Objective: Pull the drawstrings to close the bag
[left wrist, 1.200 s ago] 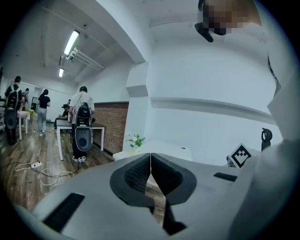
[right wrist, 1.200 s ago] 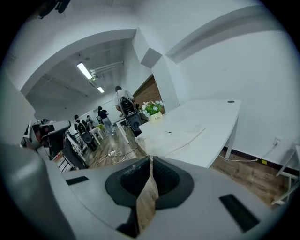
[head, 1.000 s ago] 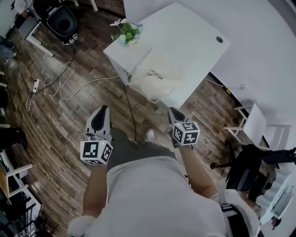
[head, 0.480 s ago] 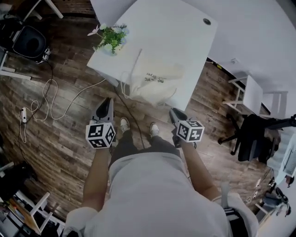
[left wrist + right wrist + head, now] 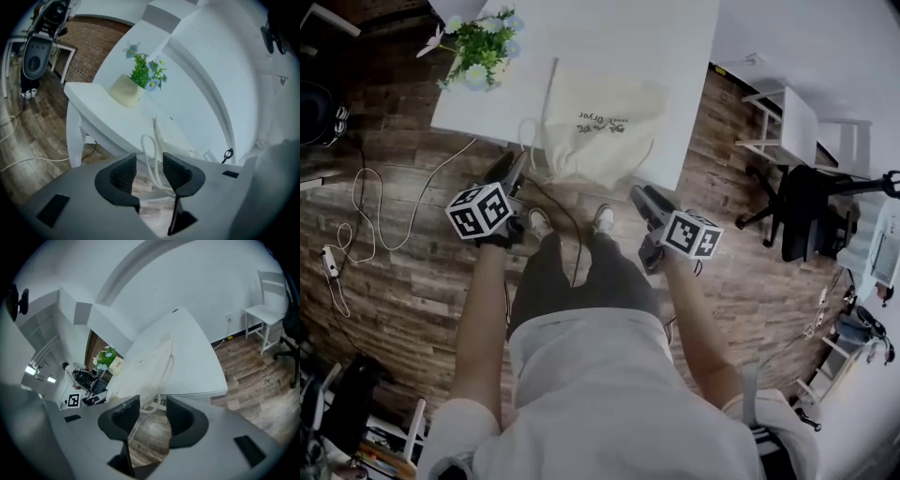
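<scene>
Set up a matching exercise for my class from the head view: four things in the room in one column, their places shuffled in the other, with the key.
Things:
1. cloth bag
2. potted plant
3. white chair
4. black office chair

Places:
A. by the wall, right of the table
B. on the floor, right of the person's legs
C. overhanging the table's near edge
D. on the table's left corner

Pairs: 1-C; 2-D; 3-A; 4-B.
</scene>
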Motion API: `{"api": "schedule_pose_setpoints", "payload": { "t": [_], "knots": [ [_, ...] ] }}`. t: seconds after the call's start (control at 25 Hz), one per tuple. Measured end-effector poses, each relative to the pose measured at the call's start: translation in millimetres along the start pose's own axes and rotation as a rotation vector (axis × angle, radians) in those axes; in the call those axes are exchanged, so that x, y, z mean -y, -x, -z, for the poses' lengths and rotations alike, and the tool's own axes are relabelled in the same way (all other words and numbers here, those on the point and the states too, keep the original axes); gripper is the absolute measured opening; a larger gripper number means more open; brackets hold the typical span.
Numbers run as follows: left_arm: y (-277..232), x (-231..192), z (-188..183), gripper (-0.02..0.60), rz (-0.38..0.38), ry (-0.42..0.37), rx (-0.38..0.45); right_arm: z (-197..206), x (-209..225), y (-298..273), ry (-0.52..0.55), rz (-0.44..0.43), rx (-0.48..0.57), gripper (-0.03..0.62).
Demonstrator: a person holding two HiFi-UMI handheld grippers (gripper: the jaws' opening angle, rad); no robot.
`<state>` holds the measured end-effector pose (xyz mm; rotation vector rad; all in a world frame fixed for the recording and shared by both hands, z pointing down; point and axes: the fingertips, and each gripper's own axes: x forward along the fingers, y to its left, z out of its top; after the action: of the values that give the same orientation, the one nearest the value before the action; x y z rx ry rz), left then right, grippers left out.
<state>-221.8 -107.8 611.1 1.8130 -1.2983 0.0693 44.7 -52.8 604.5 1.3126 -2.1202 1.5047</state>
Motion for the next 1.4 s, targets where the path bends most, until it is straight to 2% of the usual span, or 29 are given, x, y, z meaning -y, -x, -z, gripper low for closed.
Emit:
{"api": "schedule_pose_setpoints", "payload": {
  "t": [0.08,0.2,0.32,0.36,0.4,0.44,0.48,0.56,0.64,0.84,0.96,1.08,1.28,1.4],
  "knots": [
    [-9,-6,1,0.186,0.048,0.047,-0.009,4,4,-7,-0.037,-0.008,-0.004,0.164],
    [-22,-10,6,0.186,0.12,0.07,-0.03,12,17,-17,-0.084,-0.004,-0.004,0.164],
    [-34,-14,14,0.186,0.193,0.131,-0.047,14,16,-31,-0.188,-0.101,0.017,0.151],
    [-36,-15,15,0.165,0.216,0.158,-0.042,13,15,-35,-0.225,-0.139,0.027,0.117],
    [-37,-16,14,0.114,0.238,0.185,-0.028,13,14,-37,-0.253,-0.167,0.041,0.057],
    [-37,-18,12,0.03,0.255,0.207,-0.005,12,14,-38,-0.269,-0.182,0.057,0.053],
    [-37,-19,9,0.028,0.263,0.218,0.019,10,15,-36,-0.272,-0.185,0.075,0.046],
    [-34,-23,5,0.026,0.234,0.188,0.048,6,17,-30,-0.238,-0.162,0.106,0.044],
    [-30,-29,3,0.025,0.161,0.11,0.057,3,16,-24,-0.192,-0.127,0.136,0.043],
    [-18,-40,3,0.024,-0.115,-0.112,0.059,11,18,-15,-0.068,0.012,0.166,0.043],
    [-10,-41,-2,0.023,-0.223,-0.204,0.081,19,27,-19,-0.047,0.094,0.141,0.043],
    [-3,-37,-7,0.023,-0.253,-0.246,0.099,29,33,-27,-0.075,0.115,0.089,0.044],
    [5,-23,-19,0.023,-0.208,-0.276,0.127,45,41,-46,-0.117,0.099,-0.018,0.046],
    [13,-12,-27,0.023,-0.185,-0.283,0.155,46,34,-62,-0.177,0.029,-0.039,0.046]
  ]
}}
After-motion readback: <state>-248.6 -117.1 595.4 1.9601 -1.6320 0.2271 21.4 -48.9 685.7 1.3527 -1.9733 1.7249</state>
